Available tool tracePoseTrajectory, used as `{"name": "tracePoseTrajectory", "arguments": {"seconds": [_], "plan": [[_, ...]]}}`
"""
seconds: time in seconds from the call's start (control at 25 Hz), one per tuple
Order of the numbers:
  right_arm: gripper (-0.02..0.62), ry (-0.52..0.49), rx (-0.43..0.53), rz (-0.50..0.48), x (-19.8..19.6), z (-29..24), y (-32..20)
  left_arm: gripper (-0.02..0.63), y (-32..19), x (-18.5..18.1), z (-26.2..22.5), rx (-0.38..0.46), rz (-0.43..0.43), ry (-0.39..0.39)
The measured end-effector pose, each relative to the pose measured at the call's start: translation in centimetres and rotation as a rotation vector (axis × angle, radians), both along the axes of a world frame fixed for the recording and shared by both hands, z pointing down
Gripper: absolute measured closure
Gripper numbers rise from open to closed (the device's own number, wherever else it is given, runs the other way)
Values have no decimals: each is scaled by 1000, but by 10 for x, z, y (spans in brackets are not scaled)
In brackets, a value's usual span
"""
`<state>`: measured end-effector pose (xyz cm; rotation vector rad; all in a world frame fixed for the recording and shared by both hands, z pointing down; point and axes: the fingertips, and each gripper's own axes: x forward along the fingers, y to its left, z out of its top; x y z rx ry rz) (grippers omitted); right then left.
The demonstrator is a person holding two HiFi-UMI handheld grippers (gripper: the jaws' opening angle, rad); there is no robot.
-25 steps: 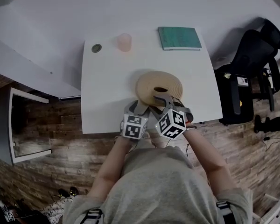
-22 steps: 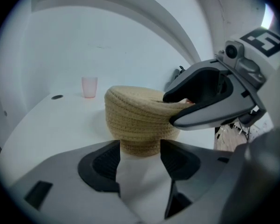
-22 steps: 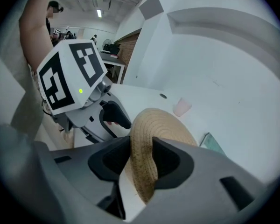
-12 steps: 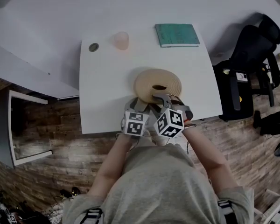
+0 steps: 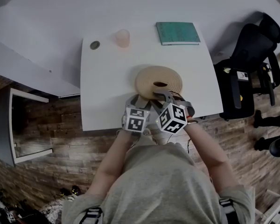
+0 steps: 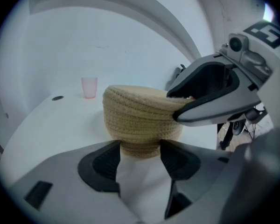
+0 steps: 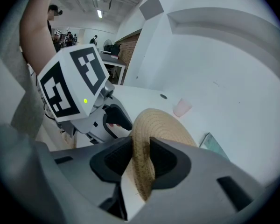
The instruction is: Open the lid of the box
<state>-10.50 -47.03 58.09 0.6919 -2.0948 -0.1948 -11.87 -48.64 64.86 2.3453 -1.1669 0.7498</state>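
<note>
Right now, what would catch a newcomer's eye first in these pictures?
The round woven box stands at the near edge of the white table with both tools on it. The left tool clamps its base, while the jaws of the right tool are closing on the rim of the lid. A pink cup and a green book sit along the far edge.
</note>
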Motion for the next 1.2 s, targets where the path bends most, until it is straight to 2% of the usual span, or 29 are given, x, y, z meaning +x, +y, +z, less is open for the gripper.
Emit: {"name": "tracePoseTrajectory", "arguments": {"seconds": [0.64, 0.88, 1.0, 1.2], "plan": [[500, -161, 59, 96, 18, -48, -7, 362, 3, -3, 0, -1, -41, -25], [503, -245, 78, 157, 33, -67, -8, 362, 9, 2, -13, 36, -59, -15], [506, -304, 81, 198, 43, -77, -7, 362, 15, 5, -20, 47, -73, -8], [509, -457, 85, 300, 67, -95, -4, 362, 31, 9, -34, 59, -105, 16]]}}
